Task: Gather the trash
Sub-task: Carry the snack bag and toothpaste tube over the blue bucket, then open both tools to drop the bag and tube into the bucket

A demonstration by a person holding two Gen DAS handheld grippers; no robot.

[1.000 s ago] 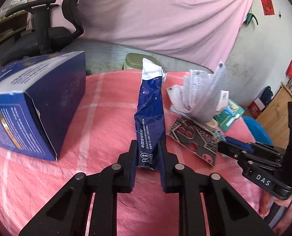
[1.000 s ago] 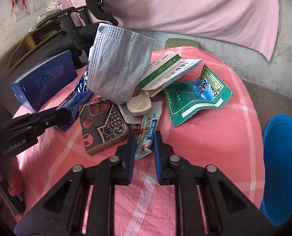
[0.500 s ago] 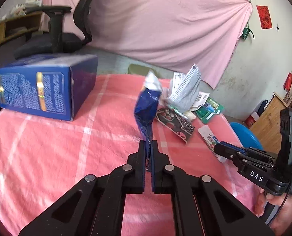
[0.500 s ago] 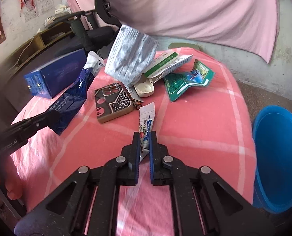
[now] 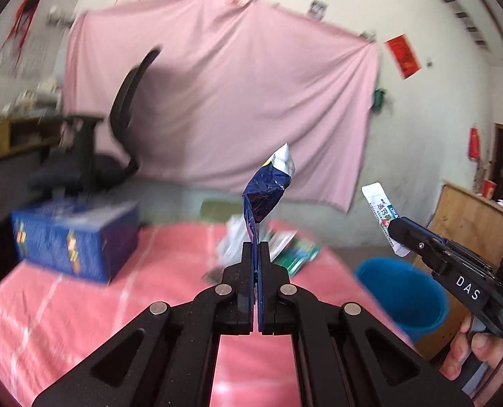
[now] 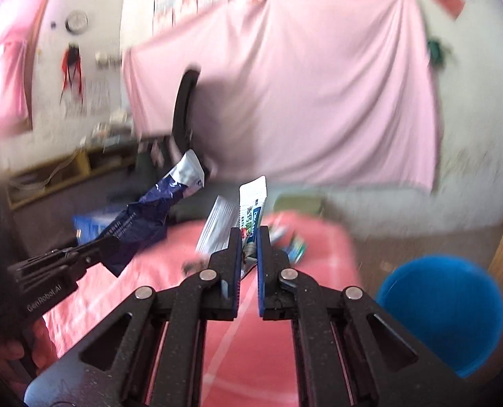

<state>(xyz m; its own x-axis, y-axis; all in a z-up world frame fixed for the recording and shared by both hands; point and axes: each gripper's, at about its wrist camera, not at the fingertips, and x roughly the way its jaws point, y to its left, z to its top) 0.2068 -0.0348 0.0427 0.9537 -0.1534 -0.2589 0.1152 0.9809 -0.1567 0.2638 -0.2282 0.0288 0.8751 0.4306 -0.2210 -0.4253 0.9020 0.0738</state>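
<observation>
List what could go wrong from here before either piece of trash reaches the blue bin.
1. The left gripper pinches only the bottom edge of the blue wrapper; most of it stands free above, so it may slip out.
2. The right gripper clamps the toothpaste tube low down; a squeeze might push paste out.
3. The blue bin sits off the table's right side; an early release would likely miss it.

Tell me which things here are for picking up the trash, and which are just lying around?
For the job:
- blue wrapper, pinched in the left gripper
- squeezed tube, pinched in the right gripper
- blue bucket on the floor

Just lying about:
- blue box
- office chair
- pink sheet on the wall
</observation>
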